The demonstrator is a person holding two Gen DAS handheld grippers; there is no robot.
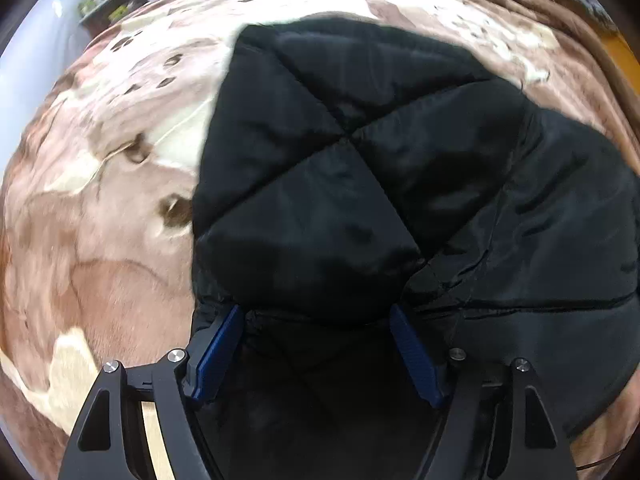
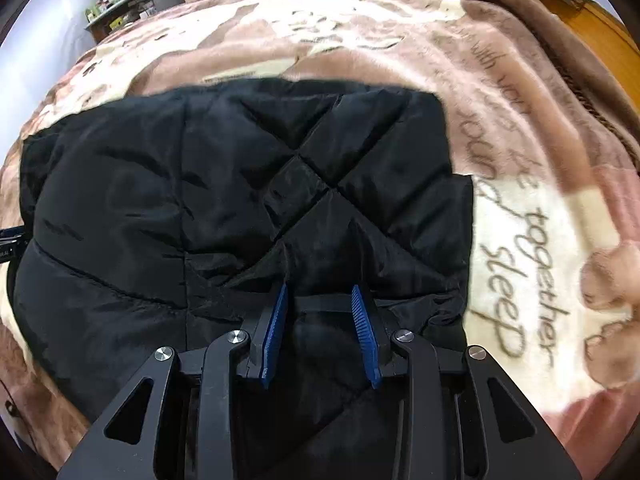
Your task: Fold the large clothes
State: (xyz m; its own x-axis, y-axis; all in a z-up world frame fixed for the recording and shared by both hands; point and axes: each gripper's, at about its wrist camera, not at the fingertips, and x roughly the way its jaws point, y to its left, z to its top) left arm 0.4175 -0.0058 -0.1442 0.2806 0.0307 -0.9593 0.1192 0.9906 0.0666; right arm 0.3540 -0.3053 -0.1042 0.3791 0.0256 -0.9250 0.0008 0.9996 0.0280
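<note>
A black quilted jacket (image 1: 360, 168) lies folded on a brown and cream blanket (image 1: 100, 200). It also shows in the right wrist view (image 2: 240, 184). My left gripper (image 1: 316, 312) is open wide, its blue pads (image 1: 218, 352) on either side of a puffy fold of the jacket's near edge. My right gripper (image 2: 320, 292) is partly open over the jacket's near edge, with black fabric between the blue pads (image 2: 276, 332). Whether either pad presses on the cloth is hard to tell.
The blanket (image 2: 520, 160) with printed writing covers the bed around the jacket. A cluttered shelf (image 2: 132, 0) stands at the far left by a white wall. A wooden bed frame (image 2: 608, 28) runs along the far right.
</note>
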